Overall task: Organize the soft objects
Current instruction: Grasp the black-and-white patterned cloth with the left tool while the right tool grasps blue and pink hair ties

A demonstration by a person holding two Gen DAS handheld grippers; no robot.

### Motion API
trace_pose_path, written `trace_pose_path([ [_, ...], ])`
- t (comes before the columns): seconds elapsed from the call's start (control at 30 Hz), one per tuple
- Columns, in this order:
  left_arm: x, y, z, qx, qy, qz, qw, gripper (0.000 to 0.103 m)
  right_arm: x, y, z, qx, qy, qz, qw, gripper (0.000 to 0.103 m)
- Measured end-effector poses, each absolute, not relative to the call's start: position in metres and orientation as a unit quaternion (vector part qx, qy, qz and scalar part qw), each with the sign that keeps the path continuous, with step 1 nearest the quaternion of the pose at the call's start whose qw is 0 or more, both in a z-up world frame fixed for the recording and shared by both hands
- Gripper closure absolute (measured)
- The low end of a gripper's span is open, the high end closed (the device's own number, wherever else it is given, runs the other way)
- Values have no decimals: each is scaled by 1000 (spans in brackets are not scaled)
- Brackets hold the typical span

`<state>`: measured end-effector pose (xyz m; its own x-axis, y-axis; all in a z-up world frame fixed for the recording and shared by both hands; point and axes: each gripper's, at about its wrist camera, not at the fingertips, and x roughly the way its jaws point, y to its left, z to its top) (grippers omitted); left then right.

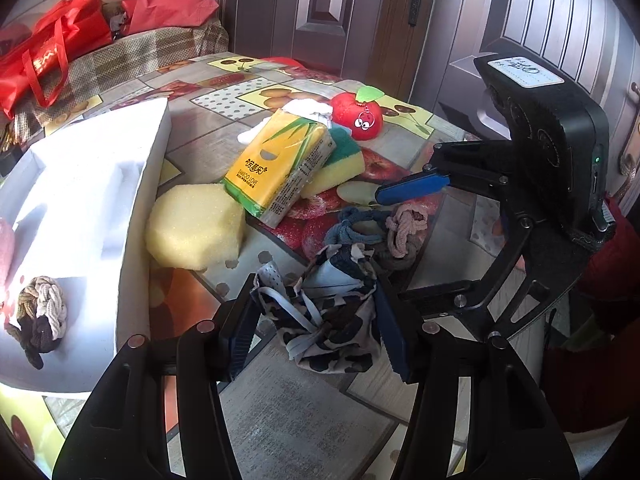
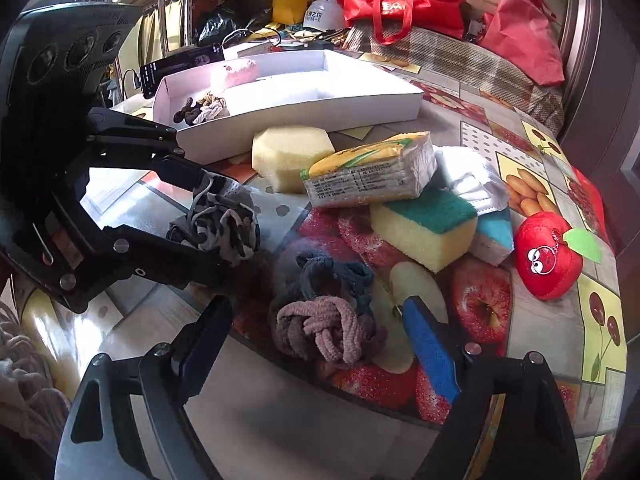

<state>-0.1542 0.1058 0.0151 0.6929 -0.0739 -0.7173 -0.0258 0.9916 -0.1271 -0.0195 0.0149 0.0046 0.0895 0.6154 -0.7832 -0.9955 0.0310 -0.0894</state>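
My left gripper is shut on a black-and-white patterned cloth bundle, also in the right wrist view. My right gripper is open around a pink knotted rope ball with a blue-grey knotted ball just behind. The white tray at left holds a brown-and-cream knotted ball and something pink. A yellow sponge, a tissue pack, a green-topped sponge and a red plush apple lie on the table.
The fruit-print tablecloth covers the table. Red bags lie on a checked sofa behind. A dark wooden door stands beyond the table. White cloth lies by the tissue pack.
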Motion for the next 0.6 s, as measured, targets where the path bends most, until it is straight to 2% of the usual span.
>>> trace_pose_path([
  [0.03,-152,107,12,-65,403,-12,913,46,-17,16,5,-326,292,615,656,22],
  [0.1,-149,106,7,-63,419,-8,906,46,-13,14,6,-320,294,614,659,34],
  [0.13,-149,104,7,-58,417,-9,907,45,-11,12,7,-317,293,614,661,45],
  [0.17,-149,102,7,-52,419,-9,907,44,-10,10,8,-312,292,617,661,64],
  [0.2,-149,100,7,-47,419,-7,907,44,-10,8,9,-305,293,621,660,71],
  [0.4,-162,96,17,-35,378,-4,925,53,-15,-9,24,-261,269,638,672,74],
  [0.6,-191,104,45,0,247,62,967,53,-10,-22,60,-149,173,596,770,74],
])
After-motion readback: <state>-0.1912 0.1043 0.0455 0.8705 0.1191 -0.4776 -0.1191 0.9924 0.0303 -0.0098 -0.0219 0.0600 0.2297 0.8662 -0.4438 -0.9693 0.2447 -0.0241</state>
